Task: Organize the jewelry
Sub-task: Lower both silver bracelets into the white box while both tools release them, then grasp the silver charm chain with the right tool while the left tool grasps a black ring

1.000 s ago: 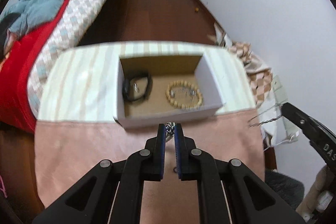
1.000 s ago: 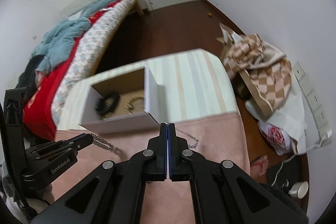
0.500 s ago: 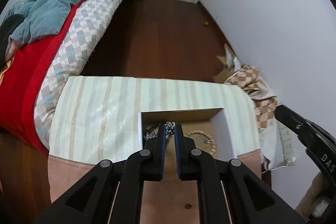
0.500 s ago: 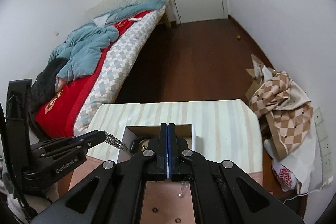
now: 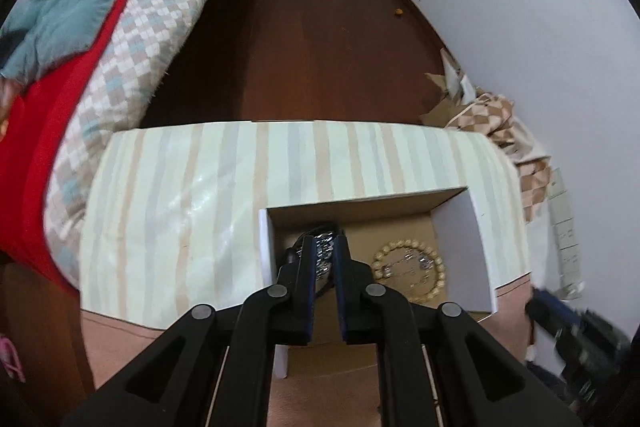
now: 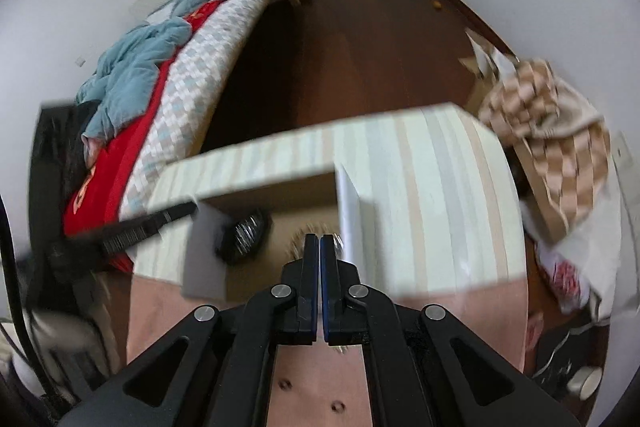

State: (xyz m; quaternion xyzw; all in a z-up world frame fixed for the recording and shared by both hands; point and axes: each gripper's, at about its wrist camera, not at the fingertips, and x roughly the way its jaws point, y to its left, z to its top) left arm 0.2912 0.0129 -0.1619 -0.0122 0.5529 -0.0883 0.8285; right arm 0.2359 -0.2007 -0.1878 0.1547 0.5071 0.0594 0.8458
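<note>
An open cardboard box (image 5: 464,251) sits on the table. My left gripper (image 5: 324,247) is over its left part, jaws a little apart, with a silver chain (image 5: 325,251) bunched between them. The chain is partly down in the box over a black band (image 5: 294,253). A wooden bead bracelet (image 5: 408,275) lies in the right part. My right gripper (image 6: 321,247) is shut on another thin chain end (image 6: 339,243) at the box's near right wall (image 6: 352,223). In the right wrist view the left gripper (image 6: 176,215) reaches in from the left, and the silver chain (image 6: 245,229) lies inside the box.
The table has a striped cloth (image 5: 192,203) at the back and a pink mat (image 6: 460,323) at the front. A bed (image 5: 120,39) stands at the left. A checked cloth pile (image 6: 556,131) lies on the floor at the right.
The left gripper carried the silver chain forward and down into the box's left part. The right gripper came down to the box's right wall. Both views are blurred by motion.
</note>
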